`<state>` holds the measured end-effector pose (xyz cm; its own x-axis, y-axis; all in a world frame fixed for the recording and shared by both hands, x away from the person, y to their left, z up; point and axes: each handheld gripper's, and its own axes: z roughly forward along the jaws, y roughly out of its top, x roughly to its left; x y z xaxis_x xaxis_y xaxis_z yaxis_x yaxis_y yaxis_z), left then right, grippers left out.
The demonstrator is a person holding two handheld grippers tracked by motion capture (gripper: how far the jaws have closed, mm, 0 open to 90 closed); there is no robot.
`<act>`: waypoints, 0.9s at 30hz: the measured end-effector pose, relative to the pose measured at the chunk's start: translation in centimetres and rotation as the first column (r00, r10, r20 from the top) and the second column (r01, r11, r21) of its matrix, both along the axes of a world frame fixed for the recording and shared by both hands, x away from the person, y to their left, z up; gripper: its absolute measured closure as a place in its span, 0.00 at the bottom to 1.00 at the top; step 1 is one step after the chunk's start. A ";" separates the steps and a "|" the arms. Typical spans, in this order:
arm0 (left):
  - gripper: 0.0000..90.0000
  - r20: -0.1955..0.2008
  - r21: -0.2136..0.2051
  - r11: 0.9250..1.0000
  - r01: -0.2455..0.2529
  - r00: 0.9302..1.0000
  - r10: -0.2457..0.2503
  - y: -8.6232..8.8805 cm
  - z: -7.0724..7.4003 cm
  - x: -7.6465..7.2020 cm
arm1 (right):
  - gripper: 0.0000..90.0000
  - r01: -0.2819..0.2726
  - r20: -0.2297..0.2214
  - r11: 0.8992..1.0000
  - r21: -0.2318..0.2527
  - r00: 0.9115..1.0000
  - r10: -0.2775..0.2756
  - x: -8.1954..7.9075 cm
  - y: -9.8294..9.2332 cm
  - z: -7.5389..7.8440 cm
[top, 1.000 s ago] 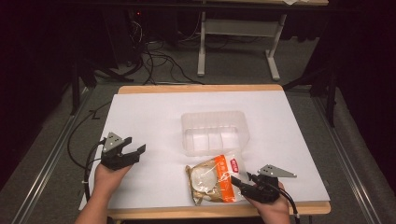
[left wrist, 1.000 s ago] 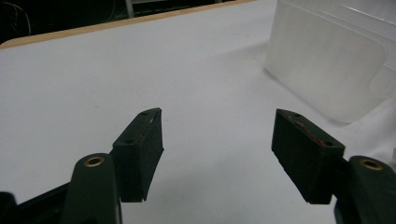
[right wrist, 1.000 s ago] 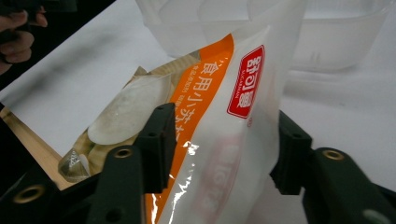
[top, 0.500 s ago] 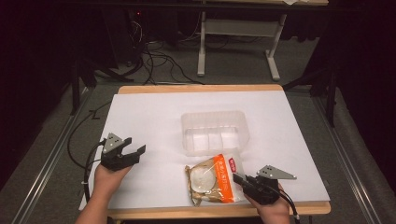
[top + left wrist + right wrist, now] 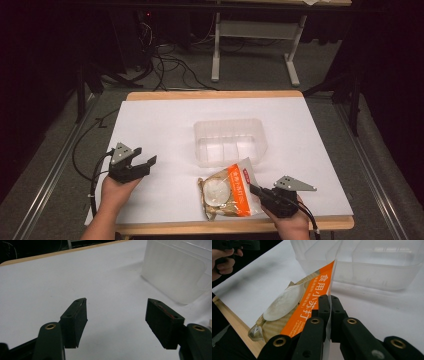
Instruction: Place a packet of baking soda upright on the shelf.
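A clear bag with an orange band [image 5: 227, 192], holding pale round pieces, lies near the table's front edge. My right gripper [image 5: 256, 190] comes at it from the right. Its jaws have just been closing and are now shut on the bag's [image 5: 294, 307] thin clear edge, which stands up between the right gripper's [image 5: 330, 298] pads. Just behind the bag sits a clear plastic container [image 5: 230, 140], seemingly empty. My left gripper [image 5: 145, 156] hovers at the table's left, open, with only bare table between the left gripper's [image 5: 116, 302] jaws.
The white table top [image 5: 165, 120] has a wooden rim along its front [image 5: 200, 227]. The container's wall [image 5: 175, 272] stands to the right of my left gripper. Black cables [image 5: 82, 155] trail off the table's left side. A desk frame [image 5: 250, 45] stands on the floor beyond.
My right gripper's jaws have closed on the bag's right edge, and that edge now stands up a little. The left gripper has not moved.
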<state>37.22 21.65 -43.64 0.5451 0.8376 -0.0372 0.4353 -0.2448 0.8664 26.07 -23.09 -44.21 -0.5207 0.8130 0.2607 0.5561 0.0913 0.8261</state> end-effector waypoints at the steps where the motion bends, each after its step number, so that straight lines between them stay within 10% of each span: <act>1: 0.38 0.002 -0.001 1.000 -0.001 1.000 0.001 0.0 0.0 0.0 | 1.00 -0.004 0.008 1.000 0.002 1.000 0.004 0.0 0.1 0.2; 12: 0.38 0.004 -0.007 1.000 -0.007 1.000 0.007 0.1 0.0 0.1 | 1.00 -0.027 0.126 1.000 -0.008 0.992 0.027 -0.6 0.7 2.7; 27: 0.38 0.007 0.007 1.000 -0.003 1.000 0.003 -0.1 0.0 0.1 | 1.00 0.070 0.238 0.998 -0.006 0.969 -0.066 -2.3 -3.2 5.4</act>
<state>37.33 21.58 -43.62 0.5430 0.8393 -0.0269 0.4296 -0.2501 0.8677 23.81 -26.33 -38.77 -0.5096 0.8513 0.1249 0.3498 0.0723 0.9340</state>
